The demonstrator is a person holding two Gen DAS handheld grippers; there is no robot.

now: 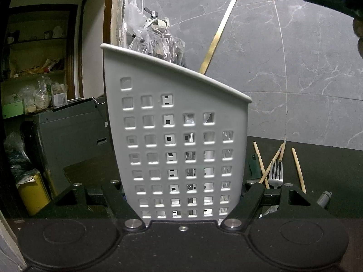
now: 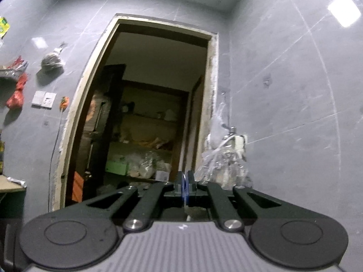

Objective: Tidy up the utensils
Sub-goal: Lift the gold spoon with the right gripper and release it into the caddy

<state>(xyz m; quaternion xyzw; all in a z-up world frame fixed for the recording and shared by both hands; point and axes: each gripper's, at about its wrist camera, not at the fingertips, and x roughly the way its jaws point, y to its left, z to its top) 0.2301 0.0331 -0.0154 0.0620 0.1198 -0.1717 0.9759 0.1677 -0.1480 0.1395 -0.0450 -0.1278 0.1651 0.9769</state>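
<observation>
The left gripper (image 1: 182, 195) clamps the white perforated plastic utensil caddy (image 1: 177, 136) upright on the dark counter (image 1: 329, 170). The right gripper (image 2: 186, 187), pinched shut, apparently holds the gold long-handled spoon (image 1: 217, 36), its handle end at the caddy's rim. Next, release should drop it inside; a steel fork (image 1: 275, 174) and wooden chopsticks (image 1: 298, 170) await.

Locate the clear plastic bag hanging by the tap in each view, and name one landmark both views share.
Left wrist: clear plastic bag at upper centre, behind the white utensil holder.
Right wrist: the bag at lower right of centre, beside the doorway.
Shared landmark: the wall tap above the bag.
</observation>
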